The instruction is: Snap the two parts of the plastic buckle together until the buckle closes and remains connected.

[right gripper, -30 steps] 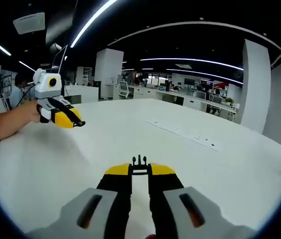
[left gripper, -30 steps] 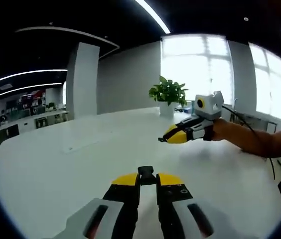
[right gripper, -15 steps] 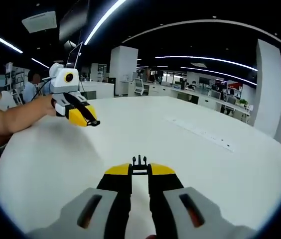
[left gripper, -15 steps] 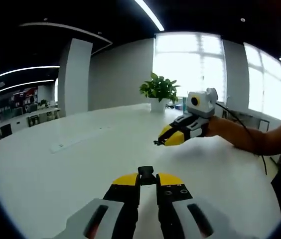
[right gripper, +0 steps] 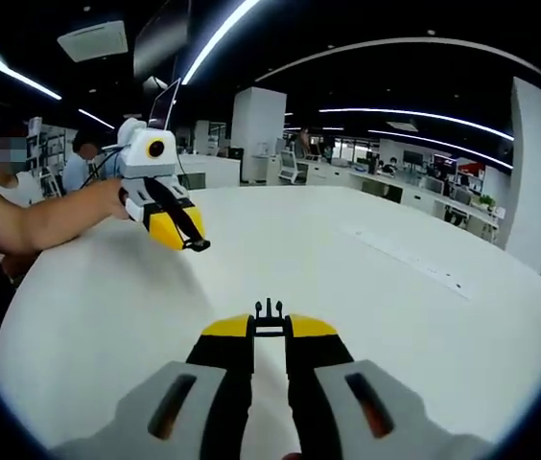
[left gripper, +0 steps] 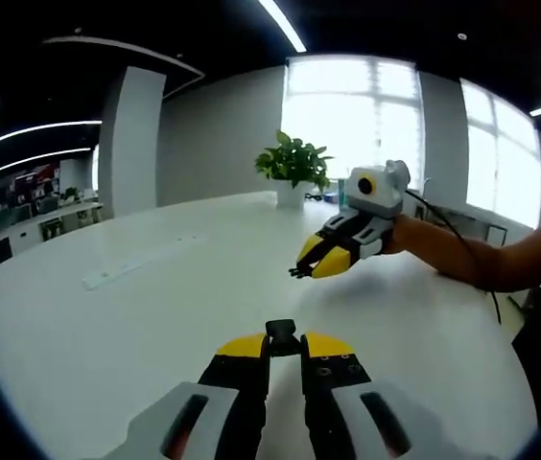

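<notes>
Left claw (left gripper: 283, 343) pinching socket half (left gripper: 282, 332), right claw (right gripper: 270, 324) pinching pronged half (right gripper: 269, 310), well apart above table (left gripper: 107, 326).

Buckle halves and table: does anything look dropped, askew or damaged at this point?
Nothing stands out. The left gripper is shut on the socket half, the right gripper on the pronged half, both held above the white table, apart and not yet joined.

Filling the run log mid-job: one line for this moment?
left gripper: shut on socket half | right gripper: shut on pronged half | halves apart above white table | buckle not joined
</notes>
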